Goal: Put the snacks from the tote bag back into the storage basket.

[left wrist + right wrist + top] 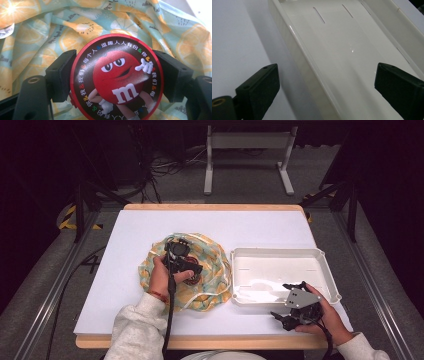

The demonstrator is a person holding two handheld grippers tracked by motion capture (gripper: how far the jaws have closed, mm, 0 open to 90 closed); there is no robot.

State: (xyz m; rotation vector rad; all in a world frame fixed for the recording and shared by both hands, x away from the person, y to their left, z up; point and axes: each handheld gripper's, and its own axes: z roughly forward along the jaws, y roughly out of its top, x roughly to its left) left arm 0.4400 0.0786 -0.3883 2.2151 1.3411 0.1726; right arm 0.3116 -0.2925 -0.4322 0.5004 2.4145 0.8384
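Left gripper (pixel 116 77) closed on a round red tin (pixel 116 77), 1 black finger (pixel 61 75) pressed to each side of its rim; lid printed with a red candy character and a ring of Chinese text. The tin sits over a crumpled cloth bag (pixel 62 30) patterned with orange slices on pale teal. In the high view the left gripper (pixel 181 262) hovers over the bag (pixel 212 265), which lies mid-worktop (pixel 130 235), just left of a white plastic tray (pixel 277 270). Right gripper (pixel 295 312) rests at the tray's near right corner, fingers (pixel 260 85) spread wide and holding nothing; the tray's rim (pixel 312 75) runs between them in the right gripper view.
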